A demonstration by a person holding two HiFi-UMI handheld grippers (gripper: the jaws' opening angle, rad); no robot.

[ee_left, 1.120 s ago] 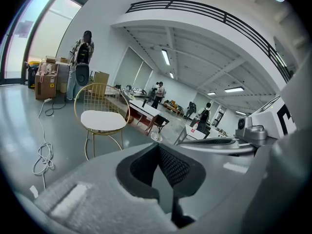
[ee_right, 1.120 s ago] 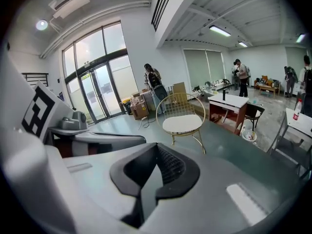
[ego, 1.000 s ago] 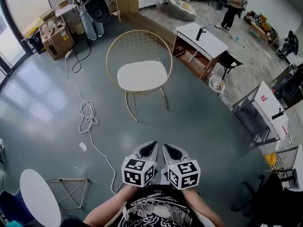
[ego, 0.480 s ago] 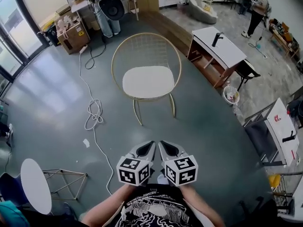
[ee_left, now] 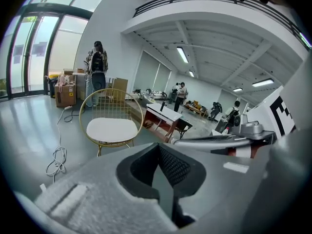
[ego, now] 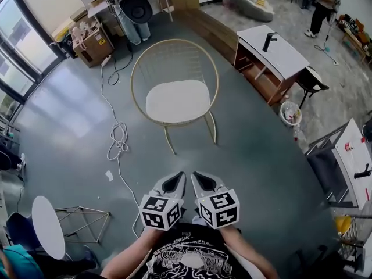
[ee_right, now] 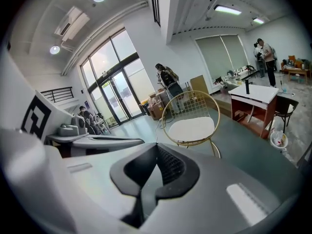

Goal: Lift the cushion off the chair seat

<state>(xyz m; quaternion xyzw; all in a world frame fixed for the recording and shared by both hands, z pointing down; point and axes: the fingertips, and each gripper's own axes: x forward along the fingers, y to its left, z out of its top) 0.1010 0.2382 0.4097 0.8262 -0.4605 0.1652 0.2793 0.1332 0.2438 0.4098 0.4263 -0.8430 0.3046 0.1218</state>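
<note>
Grey floor [ego: 70,127] separates us from the gold wire chair [ego: 173,57], well ahead; the white cushion [ego: 177,100] lies flat on its seat, untouched. Our left gripper [ego: 176,181] and right gripper [ego: 200,182] sit side by side, both clenched on nothing. We judge this the approach; next, the 2 must reach the cushion's edge and open.

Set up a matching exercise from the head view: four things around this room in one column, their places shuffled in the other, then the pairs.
1 white oval cushion
2 coiled white cable
3 round white bin
4 brown cardboard box

a floor left of the gold wire chair
b on the chair's seat
c top left of the view
d beside the white desk

Pairs: 1-b, 2-a, 3-d, 4-c
</note>
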